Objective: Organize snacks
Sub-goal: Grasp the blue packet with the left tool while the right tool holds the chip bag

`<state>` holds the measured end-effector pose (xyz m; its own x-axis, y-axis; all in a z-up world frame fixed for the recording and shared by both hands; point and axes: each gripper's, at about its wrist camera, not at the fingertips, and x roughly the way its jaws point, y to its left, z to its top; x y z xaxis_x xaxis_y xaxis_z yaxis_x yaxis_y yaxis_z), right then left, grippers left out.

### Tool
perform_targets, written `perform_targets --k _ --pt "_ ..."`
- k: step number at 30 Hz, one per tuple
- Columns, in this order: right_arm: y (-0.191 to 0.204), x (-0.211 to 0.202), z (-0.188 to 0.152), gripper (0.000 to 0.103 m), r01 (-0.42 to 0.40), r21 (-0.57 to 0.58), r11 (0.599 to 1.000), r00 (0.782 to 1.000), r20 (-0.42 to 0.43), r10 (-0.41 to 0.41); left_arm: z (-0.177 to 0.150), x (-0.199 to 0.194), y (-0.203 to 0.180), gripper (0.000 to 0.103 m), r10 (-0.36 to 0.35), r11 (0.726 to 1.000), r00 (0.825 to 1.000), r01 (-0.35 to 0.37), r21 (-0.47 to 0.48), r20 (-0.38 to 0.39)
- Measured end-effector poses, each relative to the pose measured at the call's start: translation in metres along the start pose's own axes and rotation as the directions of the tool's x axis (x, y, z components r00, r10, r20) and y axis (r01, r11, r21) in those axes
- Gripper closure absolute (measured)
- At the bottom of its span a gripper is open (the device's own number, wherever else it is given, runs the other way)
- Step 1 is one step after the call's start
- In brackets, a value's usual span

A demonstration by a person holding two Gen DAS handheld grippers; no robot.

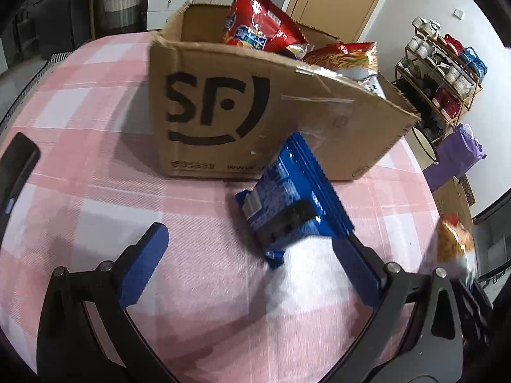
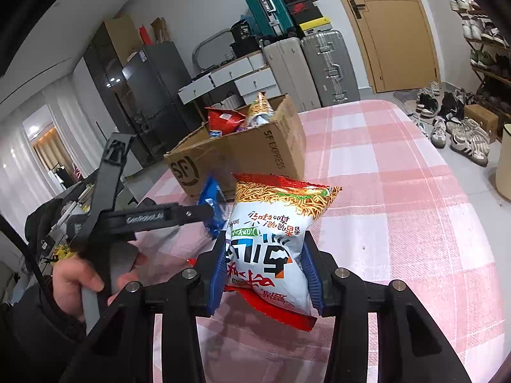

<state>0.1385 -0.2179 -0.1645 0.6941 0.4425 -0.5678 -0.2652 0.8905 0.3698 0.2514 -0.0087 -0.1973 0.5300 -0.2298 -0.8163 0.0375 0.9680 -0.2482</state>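
The cardboard box is standing on the pink checked worktop, already holding snacks. The right tongs are gripping a noodle snack bag, half closed, and must carry it over the box; the left tongs are hanging wide open around a blue packet, not pressing it

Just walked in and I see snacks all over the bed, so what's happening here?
A person is sorting snacks into a cardboard box on a pink checked cover, with a claw in each hand. The right claw is shut on a white noodle-snack bag, held above the cover. The left claw is open, with a blue packet lying just ahead of it in front of the box. Red bags already sit in the box.
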Motion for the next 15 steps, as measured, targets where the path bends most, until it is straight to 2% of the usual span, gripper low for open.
perform_targets --k 2,5,8,11,13,15 --pt "-0.004 0.001 -0.002 0.060 0.002 0.016 1.000 1.000 -0.011 -0.001 0.007 0.013 0.003 0.002 0.017 1.000 0.999 -0.017 -0.011 -0.028" --pt "-0.007 0.001 -0.006 0.060 0.000 0.027 1.000 1.000 -0.016 0.000 0.014 0.015 0.006 0.007 0.005 0.999 1.000 -0.005 -0.034 -0.017" --pt "-0.009 0.003 -0.008 0.060 -0.005 0.029 1.000 1.000 -0.019 0.006 0.019 0.015 0.007 0.021 -0.018 0.999 1.000 0.017 -0.039 -0.017" --pt "-0.009 0.004 -0.008 0.060 -0.013 0.038 0.999 1.000 -0.015 0.014 0.021 0.012 0.007 0.047 -0.048 0.998 0.999 0.048 -0.036 -0.014" --pt "-0.009 0.005 -0.007 0.060 -0.020 0.042 0.999 1.000 -0.017 0.021 0.021 0.012 0.010 0.076 -0.068 0.997 0.997 0.067 -0.034 -0.024" --pt "-0.007 0.004 -0.007 0.060 -0.024 0.041 0.999 1.000 -0.015 0.024 0.020 0.008 0.011 0.081 -0.074 0.997 0.997 0.074 -0.022 -0.019"
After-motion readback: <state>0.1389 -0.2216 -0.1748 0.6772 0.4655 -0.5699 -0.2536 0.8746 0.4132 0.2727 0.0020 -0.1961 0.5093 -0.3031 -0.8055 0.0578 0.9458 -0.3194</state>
